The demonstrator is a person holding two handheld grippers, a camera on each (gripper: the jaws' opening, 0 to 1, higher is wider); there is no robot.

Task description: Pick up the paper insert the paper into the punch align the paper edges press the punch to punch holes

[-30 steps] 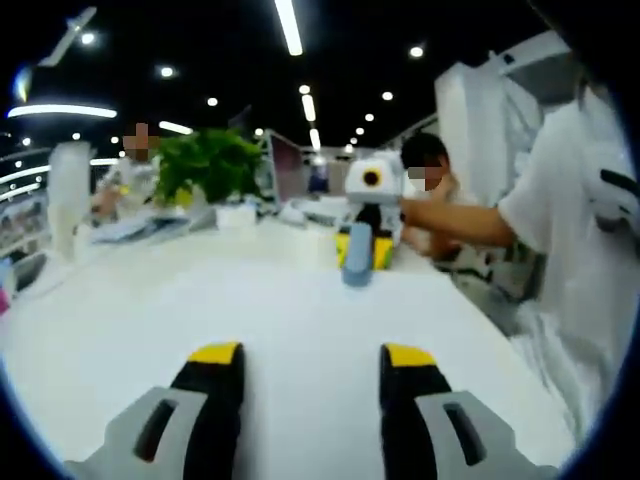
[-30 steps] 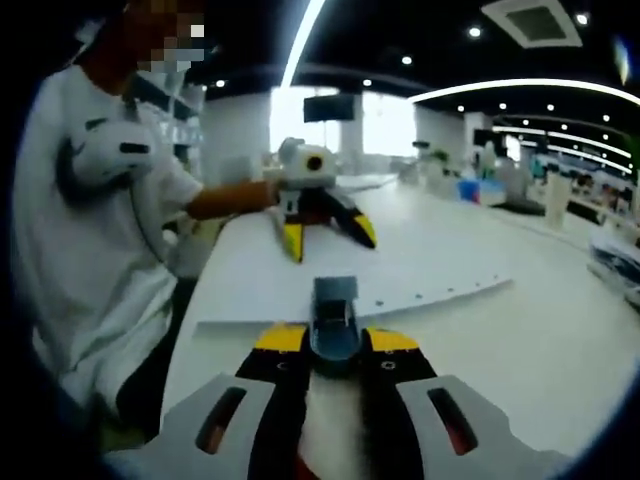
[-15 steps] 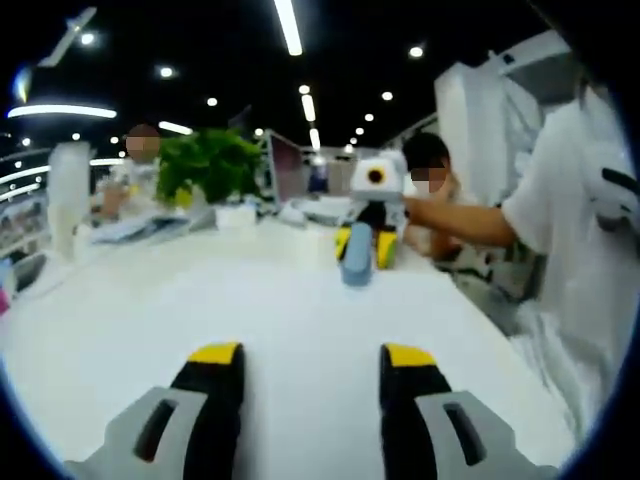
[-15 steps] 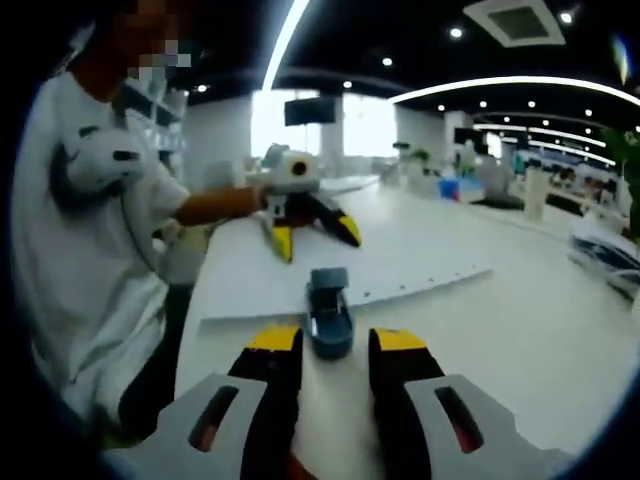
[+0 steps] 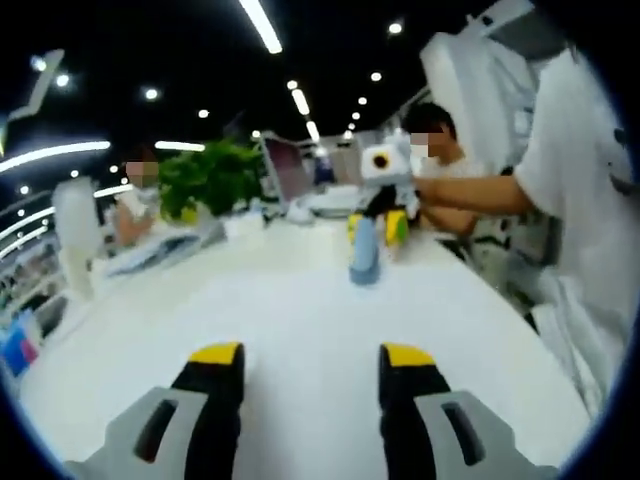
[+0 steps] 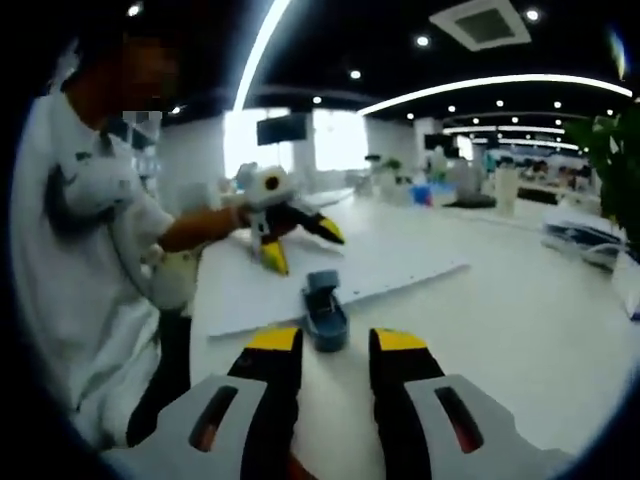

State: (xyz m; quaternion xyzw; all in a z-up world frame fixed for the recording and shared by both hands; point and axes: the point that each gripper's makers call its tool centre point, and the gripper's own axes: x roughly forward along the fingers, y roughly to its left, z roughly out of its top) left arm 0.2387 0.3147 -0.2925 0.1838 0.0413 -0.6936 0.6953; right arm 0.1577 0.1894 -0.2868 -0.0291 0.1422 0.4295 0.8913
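A small blue hole punch [image 6: 325, 312] sits on the near edge of a white paper sheet [image 6: 400, 272] with a row of punched holes along its far edge. My right gripper [image 6: 335, 342] is open, its yellow tips just short of the punch and not touching it. My left gripper [image 6: 300, 245] stands open farther along the sheet, tips down on the paper. In the left gripper view, my left gripper [image 5: 310, 358] is open with nothing between its fingers, the punch [image 5: 364, 255] stands ahead, and the right gripper [image 5: 376, 226] is right behind it.
The long white table [image 5: 200, 300] runs on ahead. A green plant [image 5: 212, 178], a white container [image 5: 78, 225] and stacked papers [image 5: 160, 248] stand at its far left. The person in a white shirt [image 6: 90, 260] stands at the table's edge. Paper stacks [image 6: 590, 235] lie far right.
My right gripper was shut on the punch a second ago; it has let go and drawn back a little. The left gripper view has tilted and shifted slightly.
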